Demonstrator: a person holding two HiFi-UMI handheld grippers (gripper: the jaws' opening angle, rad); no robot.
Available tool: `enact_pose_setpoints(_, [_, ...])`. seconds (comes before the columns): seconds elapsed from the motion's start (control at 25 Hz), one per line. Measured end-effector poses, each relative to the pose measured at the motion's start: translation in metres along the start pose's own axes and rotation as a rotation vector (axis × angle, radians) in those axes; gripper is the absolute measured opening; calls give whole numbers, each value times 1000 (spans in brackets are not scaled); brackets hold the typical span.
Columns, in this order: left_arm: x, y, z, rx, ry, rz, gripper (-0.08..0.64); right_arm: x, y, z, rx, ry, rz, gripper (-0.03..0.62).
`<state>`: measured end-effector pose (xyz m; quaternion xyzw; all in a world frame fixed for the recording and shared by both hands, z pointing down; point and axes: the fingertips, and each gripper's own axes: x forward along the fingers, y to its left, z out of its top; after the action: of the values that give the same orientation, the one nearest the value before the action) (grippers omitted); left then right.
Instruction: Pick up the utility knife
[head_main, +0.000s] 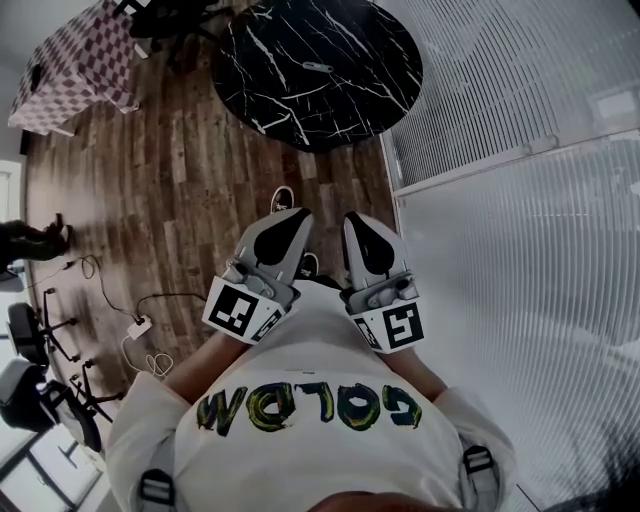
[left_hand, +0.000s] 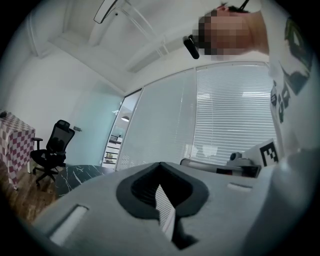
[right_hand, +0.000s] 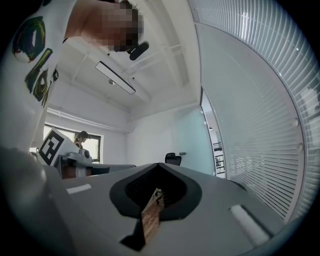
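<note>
I hold my left gripper (head_main: 292, 218) and right gripper (head_main: 358, 222) clenched and empty at my chest, what looks like the utility knife (head_main: 318, 66) lying well ahead on the round black table (head_main: 380, 60), so I should step closer and open one gripper before reaching.

The round table (head_main: 350, 90) looks like glossy black marble, the floor (head_main: 170, 200) matt wooden planks.

Black white-veined table (head_main: 262, 60); checkered cloth (head_main: 75, 62); brown floor (head_main: 170, 200).
</note>
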<state>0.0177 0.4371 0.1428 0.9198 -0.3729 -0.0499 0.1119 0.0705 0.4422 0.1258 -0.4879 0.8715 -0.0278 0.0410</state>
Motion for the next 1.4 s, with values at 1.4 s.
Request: enact_pose_setpoints(1.4, [178,276,63,-44,-14,-37,3,320,-106,-9,-55,76,10,2])
